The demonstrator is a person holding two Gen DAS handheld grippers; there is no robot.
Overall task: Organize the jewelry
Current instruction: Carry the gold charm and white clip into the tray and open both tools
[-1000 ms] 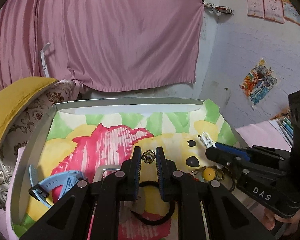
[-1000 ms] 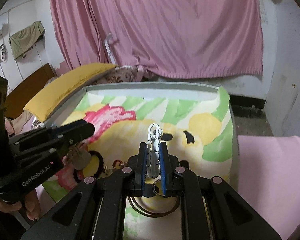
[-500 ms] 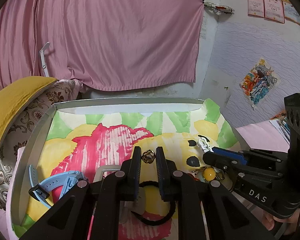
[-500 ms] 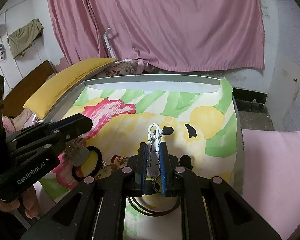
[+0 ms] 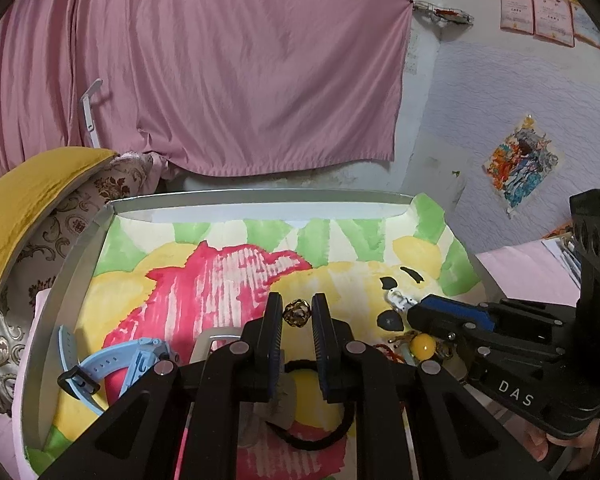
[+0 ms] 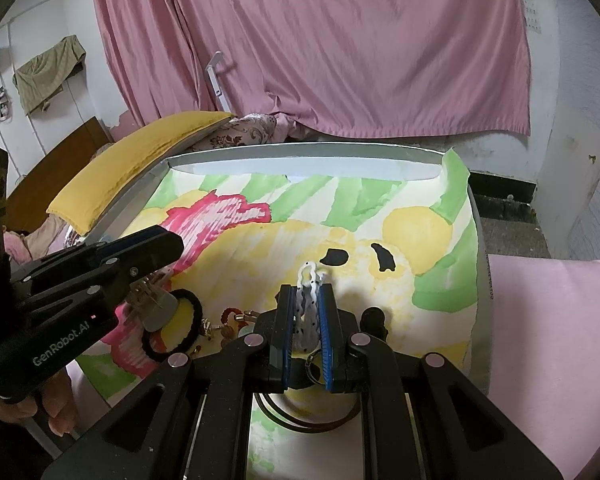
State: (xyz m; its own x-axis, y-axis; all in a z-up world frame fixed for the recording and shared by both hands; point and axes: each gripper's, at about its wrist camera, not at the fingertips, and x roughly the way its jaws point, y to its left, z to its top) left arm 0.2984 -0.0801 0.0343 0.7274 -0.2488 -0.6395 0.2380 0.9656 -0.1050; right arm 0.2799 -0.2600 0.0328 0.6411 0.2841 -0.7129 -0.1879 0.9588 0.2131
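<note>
My left gripper (image 5: 296, 316) is shut on a small gold knot bead (image 5: 297, 313) at its fingertips; a grey tag hangs beneath it (image 6: 156, 307). It hovers over the painted mat (image 5: 228, 272). My right gripper (image 6: 307, 300) is shut on a white speckled hair clip (image 6: 309, 298), held upright above the mat's right half; it shows in the left wrist view (image 5: 399, 300). Below lie a black hair tie (image 6: 180, 330), a yellow bead with small trinkets (image 5: 421, 345) and a dark bangle (image 6: 308, 420).
A light blue watch (image 5: 112, 364) lies at the mat's left front. The mat sits in a grey tray (image 5: 260, 197) with raised rims. A yellow cushion (image 5: 24, 208) is to the left, pink cloth (image 6: 552, 320) to the right, a pink curtain behind.
My right gripper with the clip has moved a little lower and to the left over the mat. My left gripper holds the bead almost still.
</note>
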